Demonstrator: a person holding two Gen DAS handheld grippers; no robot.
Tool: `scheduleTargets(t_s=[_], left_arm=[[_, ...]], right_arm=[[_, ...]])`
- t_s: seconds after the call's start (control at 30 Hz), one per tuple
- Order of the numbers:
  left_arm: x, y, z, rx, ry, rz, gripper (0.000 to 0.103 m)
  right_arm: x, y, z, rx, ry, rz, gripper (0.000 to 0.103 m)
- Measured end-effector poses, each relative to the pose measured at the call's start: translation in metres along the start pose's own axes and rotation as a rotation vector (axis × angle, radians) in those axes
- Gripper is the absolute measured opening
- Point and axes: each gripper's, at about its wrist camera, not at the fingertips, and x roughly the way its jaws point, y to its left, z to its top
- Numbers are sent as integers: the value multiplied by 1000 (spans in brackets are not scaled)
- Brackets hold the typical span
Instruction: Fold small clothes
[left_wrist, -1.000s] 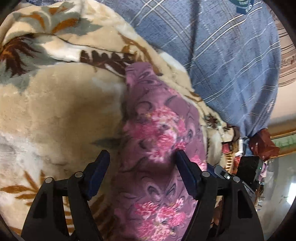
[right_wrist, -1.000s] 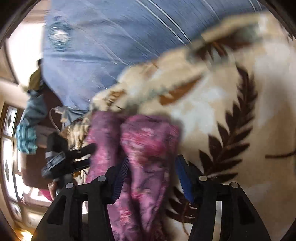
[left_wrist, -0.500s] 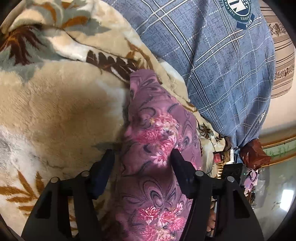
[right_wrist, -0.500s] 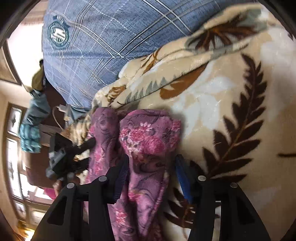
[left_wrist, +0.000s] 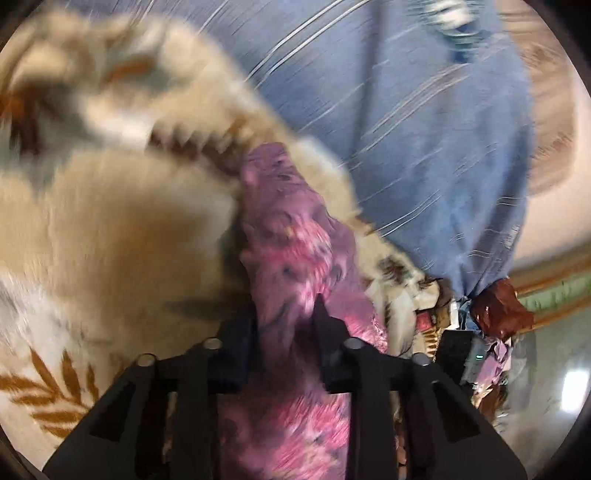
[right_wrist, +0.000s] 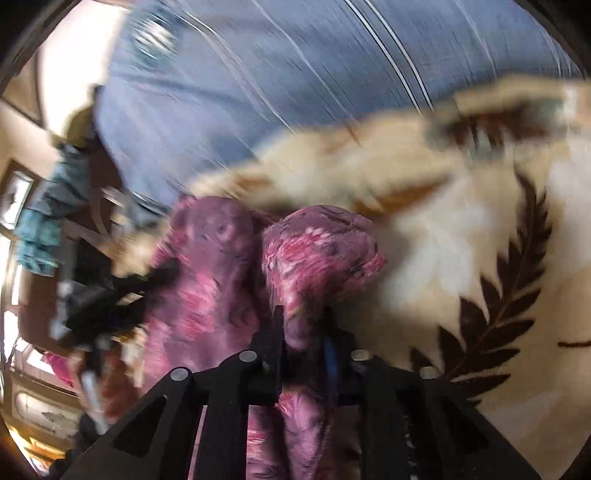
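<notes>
A small purple garment with pink flowers (left_wrist: 291, 229) lies bunched on a cream blanket with brown leaves (left_wrist: 110, 221). In the left wrist view my left gripper (left_wrist: 282, 314) is closing, and its jaws pinch a ridge of the cloth. The right wrist view shows the same garment (right_wrist: 317, 251) as two humps side by side. My right gripper (right_wrist: 303, 321) is closing on the right hump, with cloth squeezed between its jaws. Both views are blurred by motion.
A person in a blue checked shirt (left_wrist: 424, 129) stands close behind the blanket's edge (right_wrist: 332, 166). The other gripper's dark body (right_wrist: 110, 295) shows left of the garment. Cluttered furniture and hanging cloths (right_wrist: 40, 221) sit beyond.
Both pairs of jaws have narrowed from wide apart around the garment to pinching it. The cloth has bunched up between them, and the views have gone blurry.
</notes>
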Motion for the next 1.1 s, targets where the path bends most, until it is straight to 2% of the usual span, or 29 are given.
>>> scheduleTargets(t_s=[0.03, 0.1, 0.13, 0.2, 0.27, 0.33, 0.4, 0.53, 0.57, 0.6, 0.63, 0.67, 0.73, 0.8, 0.87, 0.9, 0.93, 1.03, 1.1], left_arm=[[0, 3, 1, -12, 18, -14, 34], [-8, 3, 3, -20, 28, -43, 40], [-17, 0, 3, -18, 12, -49, 47], [-42, -9, -2, 2, -33, -76, 55], [-64, -20, -13, 50, -78, -24, 56], [-81, -30, -29, 124, -109, 57, 58], [-87, -31, -51, 161, -107, 96, 58], [-73, -9, -94, 140, -58, 127, 58], [-64, 1, -102, 114, -32, 120, 58], [-61, 10, -104, 92, -26, 102, 60], [-59, 13, -104, 79, -31, 89, 66], [-56, 19, -101, 61, -33, 78, 69], [-51, 29, -97, 10, -22, 49, 70], [-52, 37, -96, -47, -28, 11, 70], [-52, 33, -96, -22, -34, 34, 61], [-51, 27, -98, 20, -39, 62, 52], [-49, 22, -100, 47, -35, 66, 37], [-56, 14, -101, 74, -44, 58, 11], [-62, 7, -102, 138, -77, 94, 8]], right_arm=[[3, -9, -3, 40, 8, 30, 26], [-8, -11, -2, 92, 5, 50, 34], [-19, -7, -2, 82, -12, 64, 36], [-50, 5, -7, 42, -89, 80, 53], [-70, 14, -19, 37, -124, 118, 55], [-76, 16, -33, 48, -122, 164, 56], [-78, 15, -60, 65, -118, 174, 55], [-75, 17, -92, 77, -108, 137, 55], [-71, 19, -97, 66, -106, 89, 52], [-67, 20, -97, 55, -105, 63, 45], [-61, 23, -99, 35, -97, 25, 35], [-59, 23, -99, 24, -95, -23, 16], [-61, 21, -99, 34, -95, -57, 14], [-68, 16, -99, 65, -104, -5, 13], [-67, 21, -99, 32, -100, -17, 13], [-64, 18, -101, 33, -90, -32, 13], [-59, 13, -102, 52, -76, -34, 13], [-56, -3, -103, 130, -57, 19, 13], [-64, 2, -104, 95, -77, -2, 13]])
